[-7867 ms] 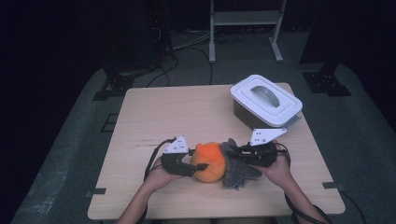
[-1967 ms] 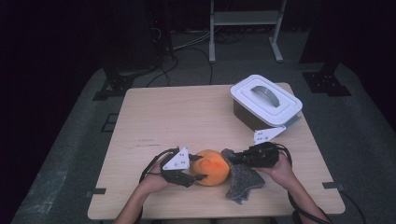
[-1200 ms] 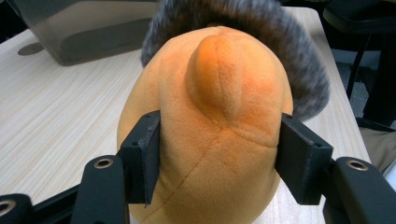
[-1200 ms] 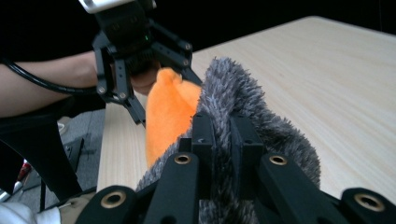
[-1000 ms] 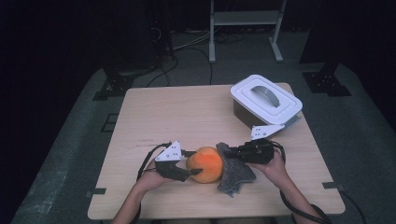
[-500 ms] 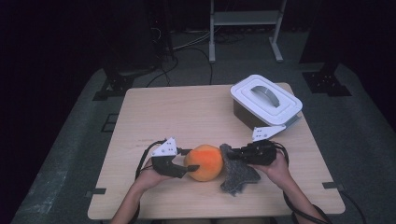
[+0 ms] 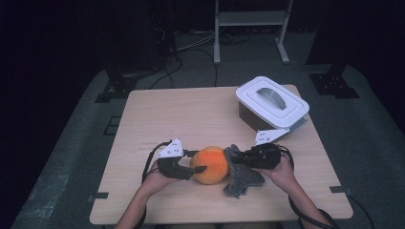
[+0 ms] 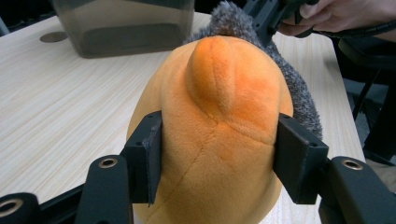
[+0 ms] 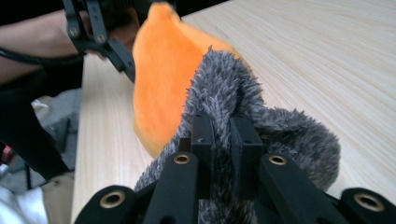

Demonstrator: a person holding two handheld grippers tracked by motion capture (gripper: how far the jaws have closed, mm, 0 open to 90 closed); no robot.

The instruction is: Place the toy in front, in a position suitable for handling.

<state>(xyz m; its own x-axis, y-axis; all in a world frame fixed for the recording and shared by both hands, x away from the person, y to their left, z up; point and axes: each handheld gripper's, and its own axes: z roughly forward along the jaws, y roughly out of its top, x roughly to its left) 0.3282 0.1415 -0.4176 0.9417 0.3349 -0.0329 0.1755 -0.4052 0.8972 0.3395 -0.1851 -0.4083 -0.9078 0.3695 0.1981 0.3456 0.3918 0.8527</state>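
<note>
Now the left tongs [image 8: 217, 163], just closing in, are squeezing the one orange plush [image 7: 210, 164], lying left-to-right on the tabletop [image 7: 191, 114], while the right tongs [image 9: 223, 135] are pinching its single grey furry part [image 7: 241, 174] beside one lidded box [image 7: 271, 102].

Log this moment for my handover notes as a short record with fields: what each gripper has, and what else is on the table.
left gripper: jaws either side of the orange plush toy, pads pressing its sides; they have just been closing
right gripper: shut on a fold of the grey furry cloth
toy and cloth: touching, cloth on the toy's right in the high view
table: light wood
lidded box: far right, white lid on, apart from both grippers
</note>
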